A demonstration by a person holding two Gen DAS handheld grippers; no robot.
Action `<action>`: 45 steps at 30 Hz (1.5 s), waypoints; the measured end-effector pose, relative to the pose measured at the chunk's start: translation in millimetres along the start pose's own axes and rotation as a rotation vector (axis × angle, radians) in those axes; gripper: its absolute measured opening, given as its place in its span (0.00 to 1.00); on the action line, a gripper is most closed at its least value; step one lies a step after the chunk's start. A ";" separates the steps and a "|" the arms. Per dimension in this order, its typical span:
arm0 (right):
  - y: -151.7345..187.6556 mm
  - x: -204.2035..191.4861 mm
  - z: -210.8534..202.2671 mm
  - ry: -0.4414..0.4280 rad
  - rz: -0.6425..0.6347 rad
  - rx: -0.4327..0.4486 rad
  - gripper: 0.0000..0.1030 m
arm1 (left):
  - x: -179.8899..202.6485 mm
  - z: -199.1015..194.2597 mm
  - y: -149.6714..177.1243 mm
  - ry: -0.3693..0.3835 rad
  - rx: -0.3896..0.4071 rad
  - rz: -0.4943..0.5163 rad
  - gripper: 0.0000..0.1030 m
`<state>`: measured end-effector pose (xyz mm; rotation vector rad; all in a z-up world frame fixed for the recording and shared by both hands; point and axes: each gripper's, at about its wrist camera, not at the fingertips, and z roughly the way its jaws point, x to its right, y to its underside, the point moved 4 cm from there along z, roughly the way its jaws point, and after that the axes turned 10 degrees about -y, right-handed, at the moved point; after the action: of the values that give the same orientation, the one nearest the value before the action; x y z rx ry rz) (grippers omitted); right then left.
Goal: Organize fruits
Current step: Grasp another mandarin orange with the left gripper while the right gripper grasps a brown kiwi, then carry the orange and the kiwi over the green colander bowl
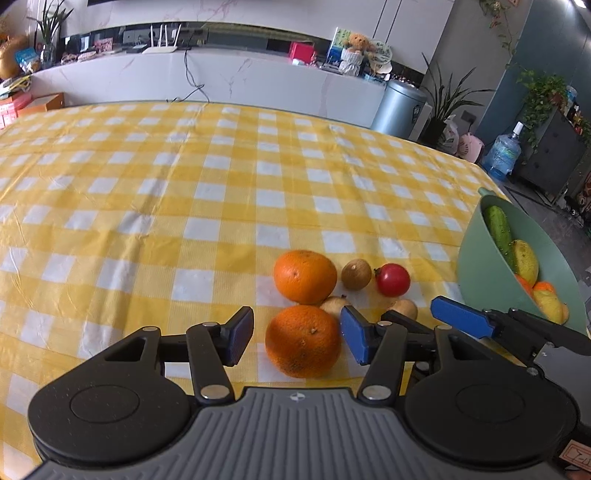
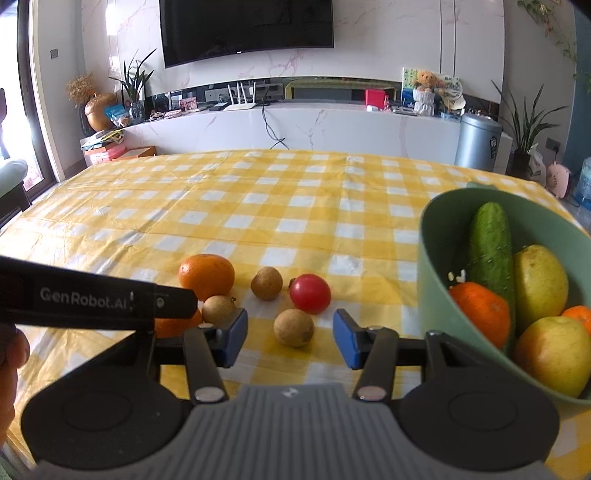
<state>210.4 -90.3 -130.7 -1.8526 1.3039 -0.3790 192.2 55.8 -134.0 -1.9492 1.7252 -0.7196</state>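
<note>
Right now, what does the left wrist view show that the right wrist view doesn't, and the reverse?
Left wrist only: the near orange in full, lying between the open left gripper's fingers; the right view mostly hides it.

Right wrist only: the wall TV, and a brown fruit just ahead of the open right gripper.

Both: the far orange, red fruit, checked tablecloth, and green bowl holding a cucumber.

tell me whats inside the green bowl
In the green bowl: a cucumber, two yellow-green fruits and two oranges, one mostly hidden. Anything beneath the pile is covered.
</note>
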 end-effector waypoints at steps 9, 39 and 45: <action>2.4 1.4 11.7 -0.005 0.013 -0.029 0.33 | -4.7 5.0 5.6 0.067 -0.072 -0.050 0.54; 4.3 -1.5 11.6 -0.014 0.002 -0.019 0.22 | -5.6 -6.2 9.5 0.069 -0.053 -0.060 0.50; 0.8 -5.3 -7.8 -0.033 -0.004 0.032 0.22 | -2.4 -25.2 7.4 0.071 -0.023 -0.064 0.50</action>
<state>202.7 -89.3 -125.5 -1.8280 1.2653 -0.3684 170.2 57.6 -119.5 -2.0257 1.7260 -0.8039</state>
